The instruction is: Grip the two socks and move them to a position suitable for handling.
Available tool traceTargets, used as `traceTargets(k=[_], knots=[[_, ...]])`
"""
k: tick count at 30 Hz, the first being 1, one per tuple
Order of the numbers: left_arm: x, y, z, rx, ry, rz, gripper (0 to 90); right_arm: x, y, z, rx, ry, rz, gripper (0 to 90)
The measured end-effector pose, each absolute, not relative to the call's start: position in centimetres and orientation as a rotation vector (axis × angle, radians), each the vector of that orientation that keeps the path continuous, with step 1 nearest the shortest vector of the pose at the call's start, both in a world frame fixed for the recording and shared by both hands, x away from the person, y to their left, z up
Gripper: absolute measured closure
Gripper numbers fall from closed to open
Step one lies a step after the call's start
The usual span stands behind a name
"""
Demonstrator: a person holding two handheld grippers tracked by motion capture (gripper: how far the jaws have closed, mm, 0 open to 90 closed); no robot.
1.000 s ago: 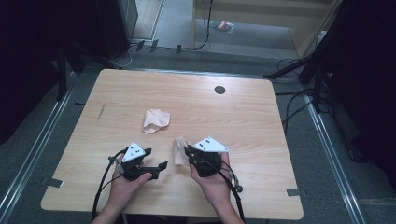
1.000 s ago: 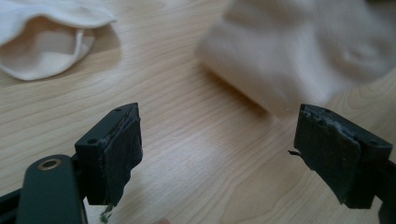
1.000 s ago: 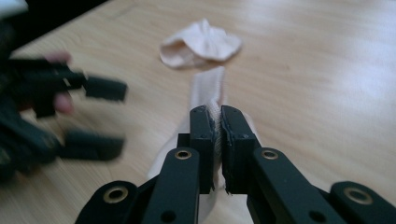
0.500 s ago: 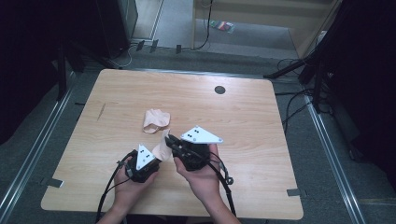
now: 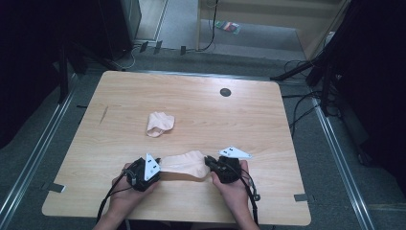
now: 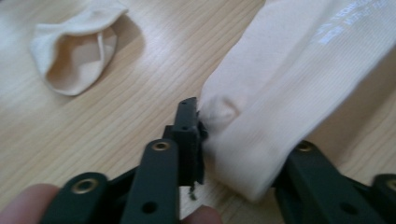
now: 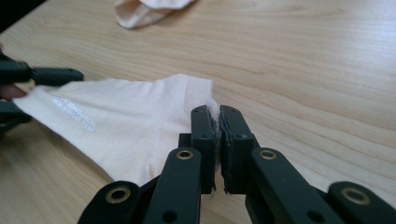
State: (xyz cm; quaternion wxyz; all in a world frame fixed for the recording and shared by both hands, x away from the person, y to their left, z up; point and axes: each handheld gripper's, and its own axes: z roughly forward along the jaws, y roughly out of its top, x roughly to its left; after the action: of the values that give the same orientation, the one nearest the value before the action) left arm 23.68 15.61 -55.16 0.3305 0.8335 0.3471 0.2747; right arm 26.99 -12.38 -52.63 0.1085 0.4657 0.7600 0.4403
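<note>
Sock [image 5: 184, 163] stretched between both tongs above counter [image 5: 268, 124] | right tongs [image 7: 218, 122] pinching its edge | left tongs [image 6: 233, 140] just reopening slightly, sock end between jaws | second sock [image 5: 159, 123] lies apart.

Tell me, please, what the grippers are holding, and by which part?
Both hold one sock: the right gripper pinches its cuff edge, the left gripper its opposite end.
</note>
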Motion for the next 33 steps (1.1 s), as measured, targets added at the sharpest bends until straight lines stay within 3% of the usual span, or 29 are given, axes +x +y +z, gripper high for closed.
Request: traceTargets(k=[1, 7, 8, 9, 10, 14, 17, 19, 24, 29, 33], knots=[[23.9, 16.3, -55.1, 2.172, 0.922, 0.696, 57.0, 27.4, -12.7, -53.0, 1.370, 2.253, 1.271, 86.4], [24.3, 18.4, -54.9, 2.165, 0.894, 0.614, 42.3, 28.8, -13.1, -53.7, 1.296, 2.285, 1.195, 84.2], [24.4, 18.9, -54.7, 2.146, 0.892, 0.598, 39.6, 28.8, -13.1, -53.7, 1.275, 2.291, 1.189, 80.5], [24.5, 19.4, -54.5, 2.112, 0.892, 0.551, 37.7, 28.9, -13.2, -53.7, 1.256, 2.274, 1.174, 70.6], [24.7, 19.7, -54.3, 2.082, 0.896, 0.518, 37.2, 28.9, -13.3, -53.7, 1.266, 2.245, 1.160, 64.5], [25.1, 21.3, -53.2, 1.885, 0.898, 0.362, 37.1, 28.8, -14.3, -53.2, 1.342, 2.163, 1.218, 56.6], [25.2, 22.1, -52.8, 1.777, 0.870, 0.244, 37.0, 28.5, -14.7, -53.0, 1.374, 2.136, 1.262, 55.4], [25.3, 22.2, -52.8, 1.766, 0.873, 0.236, 37.3, 28.4, -14.6, -53.1, 1.383, 2.150, 1.264, 54.6], [26.2, 20.2, -54.4, 1.864, 1.079, 0.270, 55.5, 28.1, -13.2, -54.1, 1.356, 2.205, 1.227, 53.5], [26.2, 18.3, -55.0, 1.945, 1.091, 0.306, 59.5, 27.8, -12.4, -54.6, 1.319, 2.213, 1.145, 56.7], [26.2, 17.4, -55.2, 2.001, 1.096, 0.325, 73.7, 27.6, -12.2, -55.0, 1.322, 2.206, 1.110, 80.6]])
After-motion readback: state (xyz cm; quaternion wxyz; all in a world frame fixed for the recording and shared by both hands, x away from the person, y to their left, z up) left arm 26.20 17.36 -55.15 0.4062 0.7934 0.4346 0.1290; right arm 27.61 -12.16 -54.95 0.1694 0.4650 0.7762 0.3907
